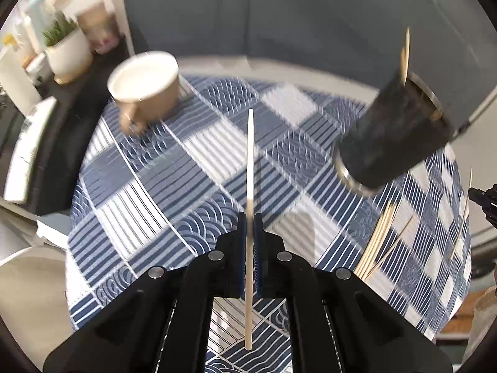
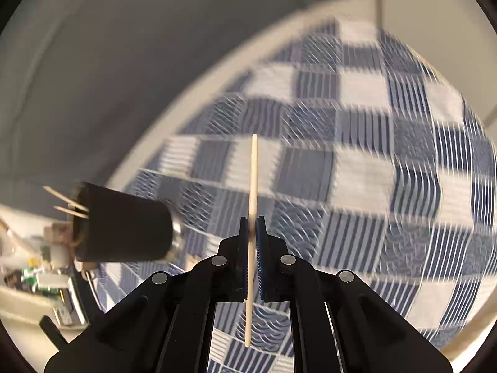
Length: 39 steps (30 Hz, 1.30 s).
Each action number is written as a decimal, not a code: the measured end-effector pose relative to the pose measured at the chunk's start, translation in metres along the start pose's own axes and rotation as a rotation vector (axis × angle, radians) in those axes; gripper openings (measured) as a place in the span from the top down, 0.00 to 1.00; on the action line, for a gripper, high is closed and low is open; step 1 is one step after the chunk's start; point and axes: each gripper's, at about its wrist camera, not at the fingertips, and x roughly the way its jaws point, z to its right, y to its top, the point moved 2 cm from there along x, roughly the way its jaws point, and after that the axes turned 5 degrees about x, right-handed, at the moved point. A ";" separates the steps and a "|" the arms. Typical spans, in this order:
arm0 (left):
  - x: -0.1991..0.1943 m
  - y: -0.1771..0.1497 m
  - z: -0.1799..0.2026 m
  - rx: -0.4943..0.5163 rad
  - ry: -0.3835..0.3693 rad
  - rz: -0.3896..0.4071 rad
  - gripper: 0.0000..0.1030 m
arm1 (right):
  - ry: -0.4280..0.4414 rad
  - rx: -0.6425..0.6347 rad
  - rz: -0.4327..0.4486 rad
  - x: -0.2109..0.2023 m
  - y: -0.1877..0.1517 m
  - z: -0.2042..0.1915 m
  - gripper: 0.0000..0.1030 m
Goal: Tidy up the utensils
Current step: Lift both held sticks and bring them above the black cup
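Observation:
My left gripper (image 1: 250,217) is shut on a thin wooden skewer (image 1: 250,168) that points forward above the blue-and-white checked cloth (image 1: 155,192). A dark cylindrical holder (image 1: 394,136) stands at the right with skewers (image 1: 405,59) sticking out of its top. Several loose skewers (image 1: 379,242) lie on the cloth at the right. My right gripper (image 2: 252,220) is shut on another wooden skewer (image 2: 253,180), held above the cloth. The same dark holder (image 2: 124,227) appears at its left with skewer tips (image 2: 66,205) poking out. Both views are motion-blurred.
A tan cup (image 1: 146,88) sits on the cloth at the far left. A white plant pot (image 1: 68,56) and bottles stand on a dark shelf beyond it. The other gripper's tip (image 1: 484,199) shows at the right edge. A grey wall lies behind the table.

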 end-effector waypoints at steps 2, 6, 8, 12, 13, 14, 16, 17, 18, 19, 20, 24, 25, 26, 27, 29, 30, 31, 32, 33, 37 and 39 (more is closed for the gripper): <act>-0.021 0.012 0.003 -0.013 0.014 0.047 0.95 | 0.036 -0.055 0.037 -0.015 0.012 -0.018 0.96; -0.055 0.038 0.012 -0.034 0.003 0.133 0.95 | 0.115 -0.167 0.098 -0.042 0.032 -0.054 0.96; -0.072 0.051 0.021 -0.039 -0.011 0.183 0.95 | 0.157 -0.207 0.121 -0.052 0.037 -0.072 0.96; -0.096 0.075 0.040 -0.038 -0.046 0.266 0.95 | 0.221 -0.295 0.167 -0.068 0.041 -0.108 0.96; -0.099 0.079 0.045 -0.038 -0.056 0.279 0.95 | 0.230 -0.323 0.178 -0.071 0.041 -0.118 0.96; -0.101 0.084 0.050 -0.041 -0.071 0.293 0.95 | 0.238 -0.340 0.185 -0.073 0.041 -0.124 0.96; -0.103 0.095 0.061 -0.050 -0.100 0.325 0.95 | 0.267 -0.375 0.197 -0.074 0.042 -0.137 0.96; -0.103 0.097 0.067 -0.051 -0.114 0.338 0.95 | 0.287 -0.395 0.203 -0.074 0.042 -0.145 0.96; -0.103 0.101 0.071 -0.051 -0.121 0.354 0.95 | 0.313 -0.409 0.212 -0.074 0.043 -0.152 0.96; -0.103 0.105 0.076 -0.049 -0.129 0.367 0.95 | 0.344 -0.421 0.221 -0.074 0.043 -0.158 0.96; -0.102 0.109 0.082 -0.042 -0.159 0.377 0.95 | 0.366 -0.429 0.230 -0.075 0.043 -0.161 0.95; -0.096 0.123 0.101 -0.012 -0.226 0.422 0.95 | 0.463 -0.477 0.306 -0.079 0.039 -0.175 0.95; -0.094 0.126 0.104 -0.005 -0.240 0.435 0.95 | 0.490 -0.487 0.322 -0.079 0.038 -0.178 0.95; -0.092 0.130 0.110 0.005 -0.253 0.450 0.95 | 0.513 -0.491 0.325 -0.077 0.038 -0.179 0.95; -0.092 0.133 0.113 0.015 -0.269 0.467 0.95 | 0.534 -0.496 0.329 -0.076 0.038 -0.180 0.95; -0.093 0.136 0.122 0.040 -0.289 0.513 0.95 | 0.564 -0.525 0.355 -0.075 0.036 -0.184 0.95; -0.093 0.137 0.126 0.051 -0.297 0.538 0.95 | 0.577 -0.543 0.367 -0.074 0.035 -0.185 0.95; -0.092 0.139 0.130 0.064 -0.309 0.563 0.95 | 0.591 -0.561 0.379 -0.072 0.034 -0.187 0.95; -0.091 0.138 0.133 0.074 -0.317 0.580 0.95 | 0.602 -0.575 0.388 -0.070 0.033 -0.189 0.95; -0.088 0.138 0.137 0.093 -0.321 0.605 0.95 | 0.613 -0.592 0.397 -0.067 0.031 -0.190 0.95; -0.069 0.135 0.147 0.153 -0.336 0.685 0.95 | 0.642 -0.656 0.442 -0.047 0.019 -0.193 0.95; -0.059 0.132 0.149 0.180 -0.360 0.710 0.95 | 0.654 -0.684 0.456 -0.034 0.013 -0.191 0.95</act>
